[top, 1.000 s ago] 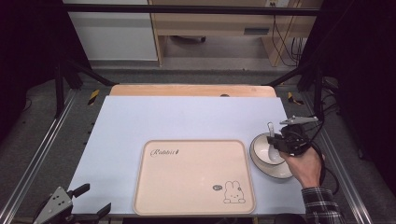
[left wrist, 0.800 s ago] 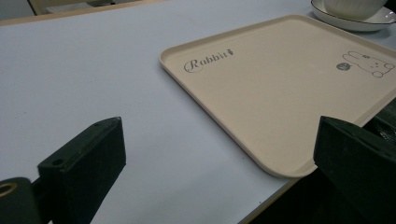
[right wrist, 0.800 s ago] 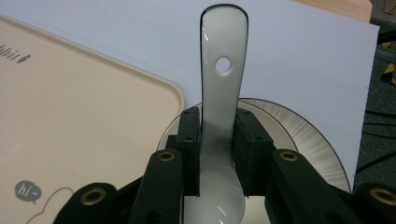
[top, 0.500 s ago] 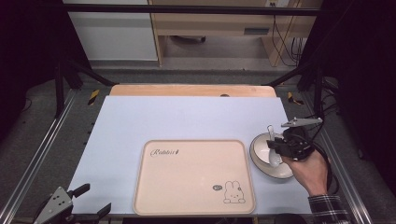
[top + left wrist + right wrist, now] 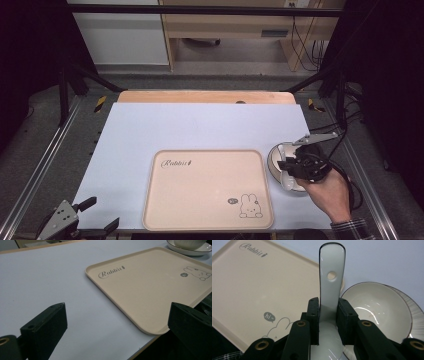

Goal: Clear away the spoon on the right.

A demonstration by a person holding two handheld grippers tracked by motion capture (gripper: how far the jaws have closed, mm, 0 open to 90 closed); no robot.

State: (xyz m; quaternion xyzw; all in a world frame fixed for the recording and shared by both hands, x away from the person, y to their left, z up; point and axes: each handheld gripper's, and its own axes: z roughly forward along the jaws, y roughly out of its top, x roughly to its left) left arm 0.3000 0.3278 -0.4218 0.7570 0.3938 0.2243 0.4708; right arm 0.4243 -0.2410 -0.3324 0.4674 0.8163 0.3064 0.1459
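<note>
Barely anything had shifted since the earlier frame: the right claw [image 5: 328,322] stayed pinched on the white ceramic spoon [image 5: 331,277] above the bowl [image 5: 286,169], tray [image 5: 207,187] unfilled. Left claw [image 5: 120,330] sat spread, idle.

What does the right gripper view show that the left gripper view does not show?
Right gripper view: the right gripper shut on a white spoon, and the inside of the bowl. Left gripper view: the left gripper open above the table edge. Both: the beige tray with its "Rabbit" lettering and drawing, and the bowl on its plate.
</note>
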